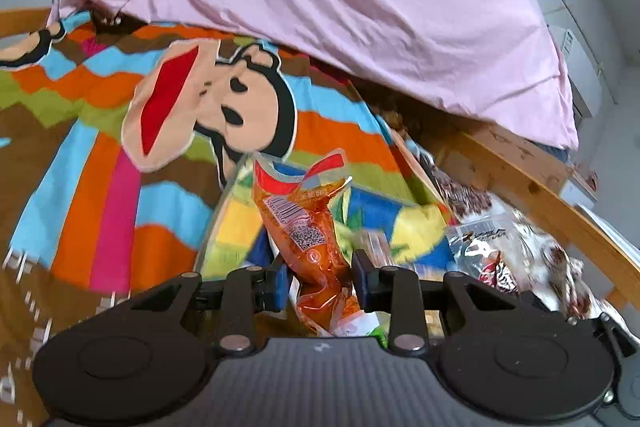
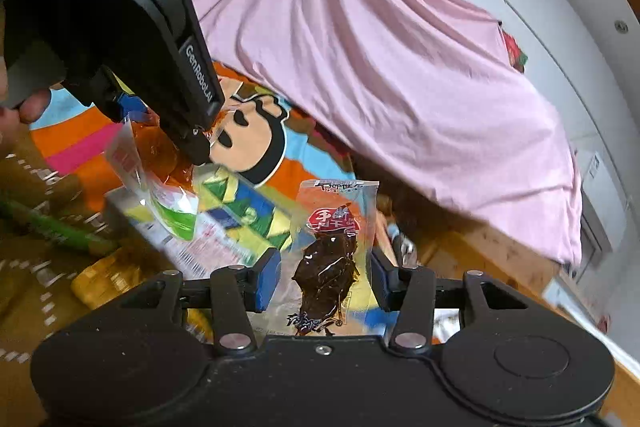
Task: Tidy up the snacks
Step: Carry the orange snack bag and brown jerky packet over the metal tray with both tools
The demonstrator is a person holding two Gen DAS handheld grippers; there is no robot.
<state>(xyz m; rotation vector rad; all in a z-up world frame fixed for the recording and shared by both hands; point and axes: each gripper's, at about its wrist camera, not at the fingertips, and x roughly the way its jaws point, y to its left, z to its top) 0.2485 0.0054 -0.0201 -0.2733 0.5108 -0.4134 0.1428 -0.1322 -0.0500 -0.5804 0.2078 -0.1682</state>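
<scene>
My left gripper (image 1: 320, 277) is shut on an orange snack packet (image 1: 308, 227) with a red-and-white top, held above a colourful box (image 1: 404, 223). In the right wrist view the left gripper (image 2: 160, 123) shows at the upper left with that orange packet (image 2: 156, 163) hanging from it. My right gripper (image 2: 326, 275) is shut on a clear packet of dark dried meat (image 2: 330, 251) with a red label, held upright over the same colourful box (image 2: 240, 215).
A bright striped cartoon blanket (image 1: 120, 155) covers the bed, and a pink sheet (image 1: 340, 7) hangs behind. A clear bag of wrapped snacks (image 1: 516, 247) lies at the right by the wooden bed frame (image 1: 532, 183). A yellow packet (image 2: 108, 283) lies at the left.
</scene>
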